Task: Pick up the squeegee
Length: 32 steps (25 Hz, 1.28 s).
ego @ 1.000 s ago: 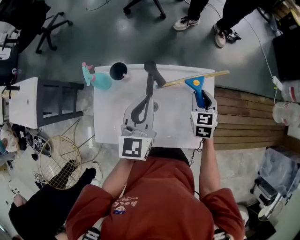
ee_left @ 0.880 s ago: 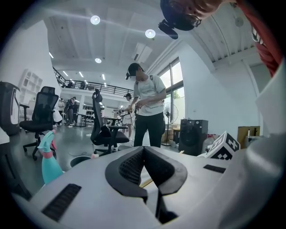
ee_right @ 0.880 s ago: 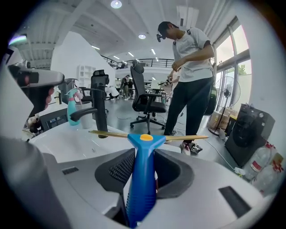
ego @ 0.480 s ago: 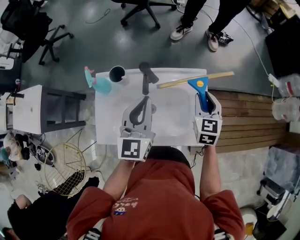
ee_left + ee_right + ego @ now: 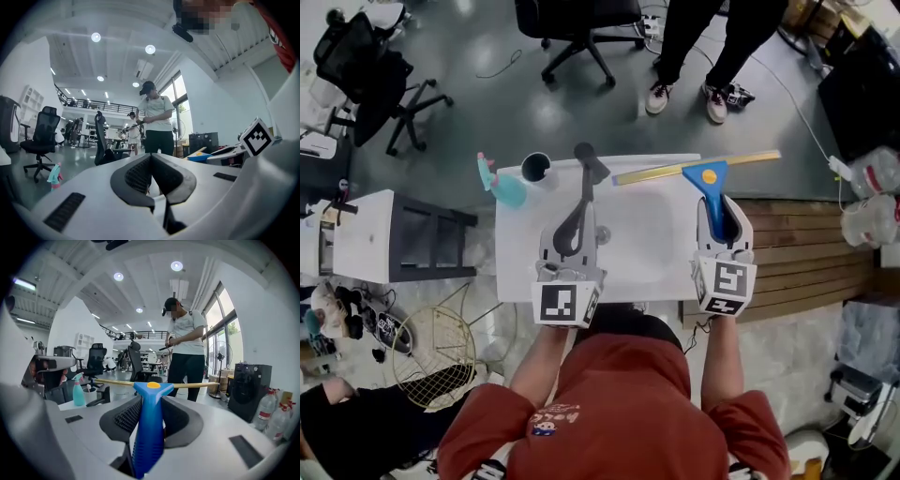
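Squeegee: the squeegee [image 5: 710, 178] is in the right gripper [image 5: 720, 211], over the right half of the worktop [image 5: 647, 244]. Its yellow blade [image 5: 670, 171] runs along the far edge and pokes out past the far right corner. It looks lifted clear, though I can't swear to that from above.
Right gripper: jaws clamped on the blue handle [image 5: 147, 437], one pad on each side.
Left gripper: the left gripper [image 5: 579, 211] has its fingers together on nothing, hanging over the worktop's middle.
Risk, slipping: the handle looks smooth and tapered, and the long blade sits well out in front. I'd guess a quick swing could twist it in the pads or let it slide.
Risk, knocking: the blade's left end is near a dark tool [image 5: 586, 161] at the far edge. A sweep leftward could hit it, then the cup [image 5: 535, 168] and the teal spray bottle [image 5: 502, 185] at the far left corner.
Around: wooden decking [image 5: 806, 244] is off the right edge. An office chair [image 5: 577, 23] and a standing person [image 5: 694, 47] are beyond the far edge, well apart.
In the way: nothing above the squeegee, only those neighbours to its left.
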Motion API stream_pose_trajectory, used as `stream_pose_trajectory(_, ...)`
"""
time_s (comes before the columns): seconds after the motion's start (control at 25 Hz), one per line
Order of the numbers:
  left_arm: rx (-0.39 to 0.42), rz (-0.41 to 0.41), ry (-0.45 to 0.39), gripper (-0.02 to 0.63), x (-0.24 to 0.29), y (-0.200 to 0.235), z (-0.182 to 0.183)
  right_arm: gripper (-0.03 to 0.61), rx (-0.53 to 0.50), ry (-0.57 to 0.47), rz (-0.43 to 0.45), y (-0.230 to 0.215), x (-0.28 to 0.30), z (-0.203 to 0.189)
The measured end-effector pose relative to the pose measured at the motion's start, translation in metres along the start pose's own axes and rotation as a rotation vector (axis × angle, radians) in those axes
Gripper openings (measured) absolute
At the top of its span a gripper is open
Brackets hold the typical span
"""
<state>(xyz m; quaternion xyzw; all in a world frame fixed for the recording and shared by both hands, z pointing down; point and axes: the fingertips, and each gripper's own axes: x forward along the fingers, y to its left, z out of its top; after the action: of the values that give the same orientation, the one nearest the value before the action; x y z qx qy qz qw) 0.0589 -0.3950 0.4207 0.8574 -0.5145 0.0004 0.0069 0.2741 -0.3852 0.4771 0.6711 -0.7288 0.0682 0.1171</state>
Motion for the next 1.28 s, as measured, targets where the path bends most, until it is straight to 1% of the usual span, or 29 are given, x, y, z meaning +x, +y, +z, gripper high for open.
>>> stream_pose_trajectory(0.2,0.011,0.019,-0.056,0.015,-0.004,0.002,0.028,0.141,0.038,-0.079,-0.025,-0.005,-0.027,0.035)
stream_pose_trajectory(0.32,0.006,0.026,-0.108,0.015,-0.012,0.001,0.046,0.142,0.038,-0.146,-0.043,-0.007,-0.045,0.059)
stream_pose_trajectory(0.44,0.027,0.040,-0.153,0.015,-0.020,0.001,0.066,0.142,0.036,-0.224,-0.058,-0.012,-0.063,0.087)
stream_pose_trajectory(0.6,0.065,0.064,-0.210,0.015,-0.029,0.004,0.090,0.143,0.064,-0.324,-0.073,-0.018,-0.081,0.118)
stream_pose_trajectory(0.72,0.108,0.079,-0.249,0.015,-0.036,0.004,0.105,0.143,0.057,-0.393,-0.080,-0.020,-0.096,0.137)
stream_pose_trajectory(0.8,0.108,0.082,-0.268,0.015,-0.039,0.003,0.115,0.143,0.045,-0.432,-0.080,-0.020,-0.103,0.149)
stream_pose_trajectory(0.88,0.112,0.085,-0.298,0.015,-0.044,0.002,0.125,0.143,0.034,-0.465,-0.084,-0.020,-0.111,0.156)
stream_pose_trajectory(1.0,0.158,0.091,-0.338,0.015,-0.053,-0.001,0.135,0.143,0.028,-0.520,-0.096,-0.019,-0.124,0.164)
stream_pose_trajectory(1.08,0.172,0.094,-0.356,0.015,-0.056,-0.002,0.139,0.143,0.014,-0.544,-0.109,-0.019,-0.131,0.166)
stream_pose_trajectory(1.16,0.169,0.098,-0.361,0.015,-0.058,-0.003,0.138,0.143,0.008,-0.545,-0.111,-0.022,-0.133,0.163)
stream_pose_trajectory(1.28,0.165,0.108,-0.347,0.015,-0.060,-0.002,0.134,0.143,0.016,-0.534,-0.111,-0.024,-0.132,0.158)
